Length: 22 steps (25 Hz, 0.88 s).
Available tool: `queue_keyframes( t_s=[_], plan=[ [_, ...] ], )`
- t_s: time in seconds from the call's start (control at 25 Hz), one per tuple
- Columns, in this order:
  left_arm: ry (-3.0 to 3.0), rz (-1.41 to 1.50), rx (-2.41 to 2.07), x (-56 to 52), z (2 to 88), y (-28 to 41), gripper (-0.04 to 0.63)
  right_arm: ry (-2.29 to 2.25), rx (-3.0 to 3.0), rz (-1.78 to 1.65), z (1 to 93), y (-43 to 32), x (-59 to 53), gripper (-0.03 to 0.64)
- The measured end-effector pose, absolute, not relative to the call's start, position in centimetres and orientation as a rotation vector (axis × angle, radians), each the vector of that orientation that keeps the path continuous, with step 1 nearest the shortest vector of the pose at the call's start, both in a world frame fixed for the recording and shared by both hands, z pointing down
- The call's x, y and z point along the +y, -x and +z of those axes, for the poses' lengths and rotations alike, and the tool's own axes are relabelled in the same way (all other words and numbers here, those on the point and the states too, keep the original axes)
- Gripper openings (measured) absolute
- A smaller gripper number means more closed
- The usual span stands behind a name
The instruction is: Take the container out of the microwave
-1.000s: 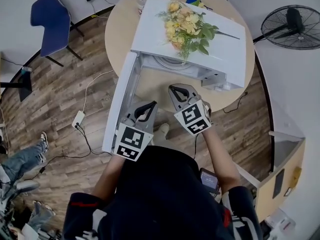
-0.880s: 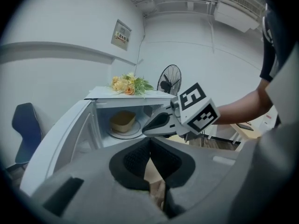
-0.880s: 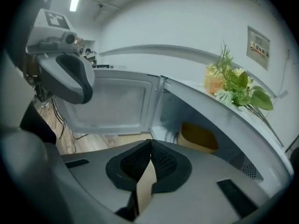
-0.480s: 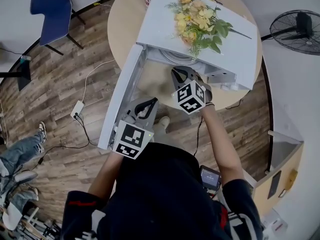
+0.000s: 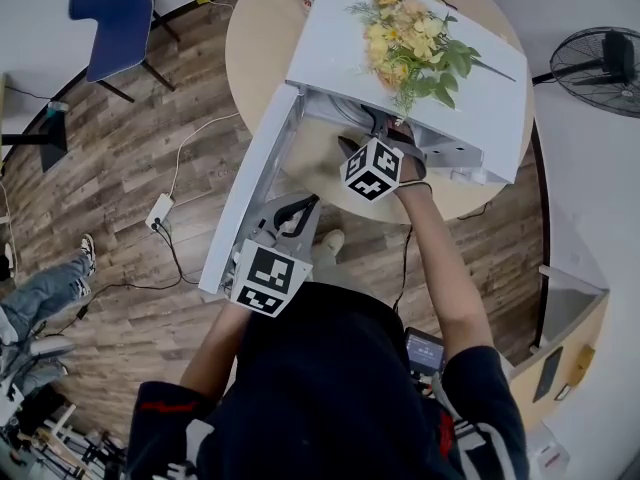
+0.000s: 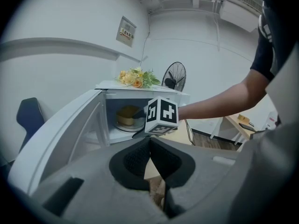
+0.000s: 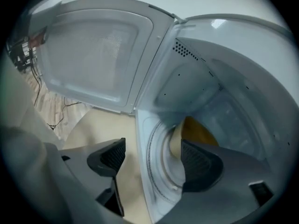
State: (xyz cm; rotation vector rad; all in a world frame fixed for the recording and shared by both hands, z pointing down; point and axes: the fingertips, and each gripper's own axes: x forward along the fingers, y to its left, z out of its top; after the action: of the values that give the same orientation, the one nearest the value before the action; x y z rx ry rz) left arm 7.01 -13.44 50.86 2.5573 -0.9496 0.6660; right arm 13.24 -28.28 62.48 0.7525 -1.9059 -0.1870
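The white microwave (image 5: 340,38) stands on a round table with its door (image 5: 250,198) swung open to the left. Inside, a yellow container (image 6: 125,115) sits on the glass turntable (image 7: 159,171); the right gripper view shows the container (image 7: 198,132) partly behind one finger. My right gripper (image 5: 378,138) reaches into the microwave mouth (image 7: 154,160), just short of the container. Its jaws are opening and nothing is between them. My left gripper (image 5: 305,206) hangs lower, beside the door, and is shut (image 6: 150,155) and empty.
A bunch of yellow flowers (image 5: 410,33) lies on the microwave's top. The round table (image 5: 265,28) reaches past the microwave on all sides. A blue chair (image 5: 120,13) and a floor fan (image 5: 605,68) stand nearby. Cables and a power strip (image 5: 160,211) lie on the wooden floor.
My right gripper has gone forward and down into the microwave opening, has rolled, and its jaws have spread from shut. The left gripper has hardly moved.
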Motion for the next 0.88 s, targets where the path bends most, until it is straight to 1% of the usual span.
queue_keyframes(
  t_s=[0.16,0.32,0.88],
  plan=[
    [-2.560,0.668,-0.946,-13.4,51.0,-7.0,0.014,-0.779,-1.868,-0.210,63.3,-13.6,-29.4,0.348],
    [-2.555,0.660,-0.951,-13.5,51.1,-7.0,0.014,-0.780,-1.846,-0.218,64.0,-13.9,-30.1,0.363],
    [-2.551,0.653,-0.945,-13.3,51.5,-6.9,0.014,-0.793,-1.811,-0.337,63.3,-12.8,-31.9,0.368]
  ],
)
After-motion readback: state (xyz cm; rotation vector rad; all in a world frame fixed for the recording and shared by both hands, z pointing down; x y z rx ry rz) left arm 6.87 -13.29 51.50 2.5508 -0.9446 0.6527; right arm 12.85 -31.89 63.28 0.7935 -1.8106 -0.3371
